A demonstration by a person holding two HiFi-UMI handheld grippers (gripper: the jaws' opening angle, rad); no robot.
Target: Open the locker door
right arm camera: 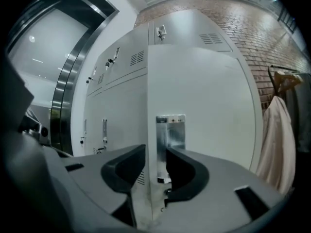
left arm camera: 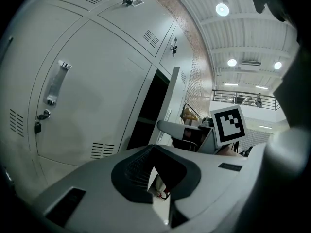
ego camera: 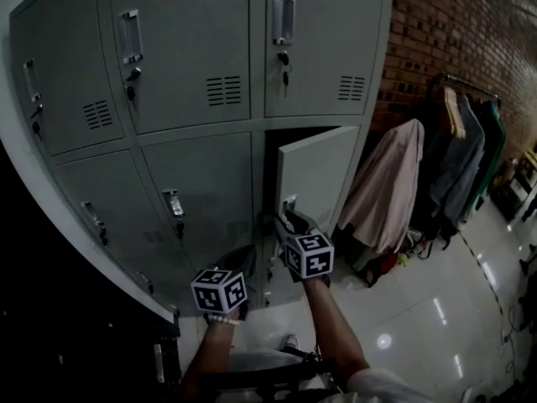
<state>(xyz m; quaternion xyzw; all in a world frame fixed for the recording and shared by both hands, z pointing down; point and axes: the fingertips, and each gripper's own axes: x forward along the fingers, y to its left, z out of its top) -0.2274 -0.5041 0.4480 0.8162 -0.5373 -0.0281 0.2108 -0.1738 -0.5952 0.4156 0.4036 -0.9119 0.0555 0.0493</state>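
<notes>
The grey lower-right locker door [ego camera: 317, 168] stands ajar, swung out toward me, with the dark compartment [ego camera: 273, 166] behind it. Its metal handle [ego camera: 289, 204] sits near the free edge. My right gripper [ego camera: 290, 219] reaches up to that edge. In the right gripper view the door [right arm camera: 209, 106] edge and the handle [right arm camera: 170, 132] lie between the jaws of my right gripper [right arm camera: 155, 166], with a gap still showing at the pads. My left gripper [ego camera: 239, 265] hangs lower left, apart from the lockers. In the left gripper view my left gripper [left arm camera: 154, 178] looks shut and empty.
The other locker doors [ego camera: 180, 49] are closed, with handles and hanging keys [ego camera: 284, 60]. A brick wall [ego camera: 453, 23] and a rack of coats [ego camera: 388, 187] stand to the right. Glossy floor [ego camera: 436, 309] lies below, and the opened door swings out toward the coats.
</notes>
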